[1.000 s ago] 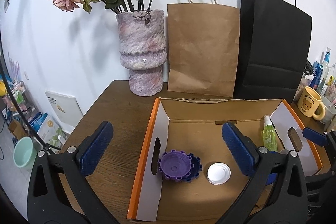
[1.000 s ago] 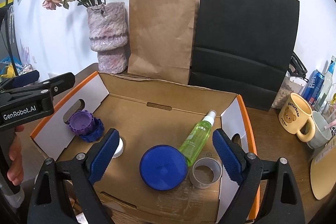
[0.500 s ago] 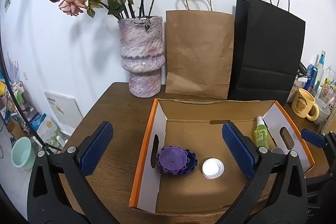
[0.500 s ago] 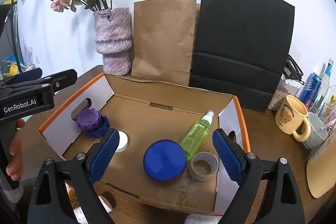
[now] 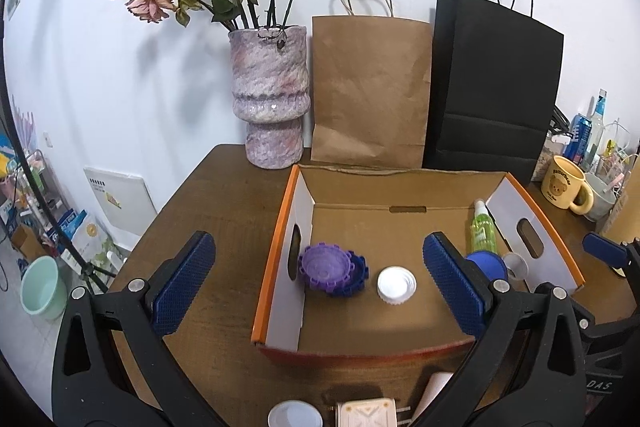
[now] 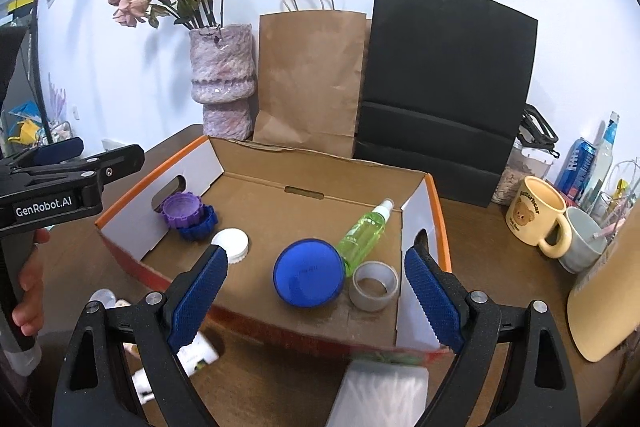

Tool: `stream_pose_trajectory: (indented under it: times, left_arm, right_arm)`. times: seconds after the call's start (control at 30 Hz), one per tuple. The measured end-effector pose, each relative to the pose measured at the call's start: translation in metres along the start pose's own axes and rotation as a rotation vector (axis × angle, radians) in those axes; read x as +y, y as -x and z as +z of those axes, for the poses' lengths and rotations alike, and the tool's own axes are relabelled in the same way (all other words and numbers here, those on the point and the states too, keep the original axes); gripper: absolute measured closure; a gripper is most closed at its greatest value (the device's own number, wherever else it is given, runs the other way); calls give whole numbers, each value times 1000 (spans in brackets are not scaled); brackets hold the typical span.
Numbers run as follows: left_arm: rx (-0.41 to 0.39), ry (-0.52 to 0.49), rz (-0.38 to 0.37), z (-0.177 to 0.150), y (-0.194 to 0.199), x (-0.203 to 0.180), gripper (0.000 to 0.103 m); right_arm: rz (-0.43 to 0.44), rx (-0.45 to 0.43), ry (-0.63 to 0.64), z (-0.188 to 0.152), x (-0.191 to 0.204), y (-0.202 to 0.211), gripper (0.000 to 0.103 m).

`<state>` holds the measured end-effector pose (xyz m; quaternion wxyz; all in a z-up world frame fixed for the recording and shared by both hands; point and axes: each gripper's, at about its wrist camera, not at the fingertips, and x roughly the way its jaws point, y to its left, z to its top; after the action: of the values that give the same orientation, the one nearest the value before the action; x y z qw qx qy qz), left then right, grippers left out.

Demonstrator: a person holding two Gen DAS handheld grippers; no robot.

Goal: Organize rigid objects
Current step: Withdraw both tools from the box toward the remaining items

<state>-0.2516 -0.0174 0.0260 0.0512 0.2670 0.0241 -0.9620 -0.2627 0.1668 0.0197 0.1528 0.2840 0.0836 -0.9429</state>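
Both pairs of jaws stood wide open and held nothing. The left gripper (image 5: 318,279) hung over the near left corner of the cardboard box (image 5: 276,251), one pad outside it above the counter (image 5: 224,211), the other over the box floor. The right gripper (image 6: 316,291) hung above the box's near wall, framing a blue round lid (image 6: 309,273).

Inside the box lay a purple toothed ring (image 5: 325,267) stacked on a darker blue one by the left wall, a white cap (image 5: 397,285) just beside them, then the blue round lid, a grey tape roll (image 6: 374,285) touching it, and a green spray bottle (image 6: 363,233) on its side.

A few small items lay on the counter in front of the box, partly hidden, including a pale round lid (image 5: 295,415) and a white packet (image 6: 384,393).

Likely risks: reaching for those near items could knock the box's low front wall and shift it. The bottle, lying on its side, might roll if nudged. To the right, a yellow mug (image 6: 534,214) stood near enough for a wide swing to catch it.
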Motion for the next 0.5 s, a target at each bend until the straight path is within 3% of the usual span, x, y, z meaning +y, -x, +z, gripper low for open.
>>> stream_pose_trajectory:
  times: [0.5]
  left_arm:
    - [22, -17, -19, -30, 35, -10, 0]
  right_arm:
    - [-2, 5, 2, -20, 0, 30, 9]
